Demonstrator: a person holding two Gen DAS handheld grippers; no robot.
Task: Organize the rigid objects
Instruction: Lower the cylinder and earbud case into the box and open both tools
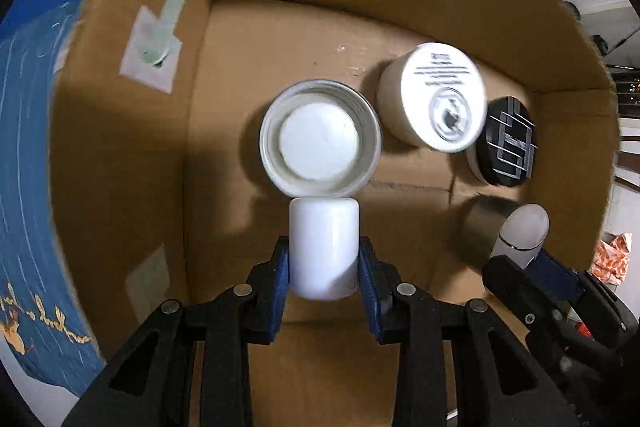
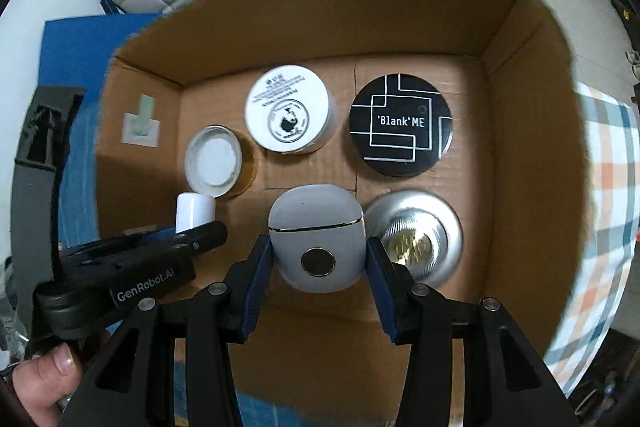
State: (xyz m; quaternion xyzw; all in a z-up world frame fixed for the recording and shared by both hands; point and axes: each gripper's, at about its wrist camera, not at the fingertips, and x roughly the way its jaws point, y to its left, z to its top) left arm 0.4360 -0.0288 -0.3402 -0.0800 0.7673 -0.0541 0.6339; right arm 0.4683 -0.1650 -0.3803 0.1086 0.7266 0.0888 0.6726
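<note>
My left gripper (image 1: 323,259) is shut on a white plastic cylinder (image 1: 323,247) and holds it inside the cardboard box (image 1: 120,155), just short of an open white jar (image 1: 320,143). My right gripper (image 2: 319,259) is shut on a grey rounded case (image 2: 316,235) with a dark round button, held above the box floor. The cylinder (image 2: 195,213) and the left gripper (image 2: 192,231) also show in the right wrist view, at the left. The grey case (image 1: 522,233) shows at the right of the left wrist view.
On the box floor (image 2: 320,307) stand a white jar with a printed lid (image 2: 286,109), a black round tin marked 'Blank' ME (image 2: 401,125), an open white jar (image 2: 214,161) and a silver disc with a gold centre (image 2: 416,239). A blue mat (image 1: 28,147) lies to the left, a checked cloth (image 2: 604,187) to the right.
</note>
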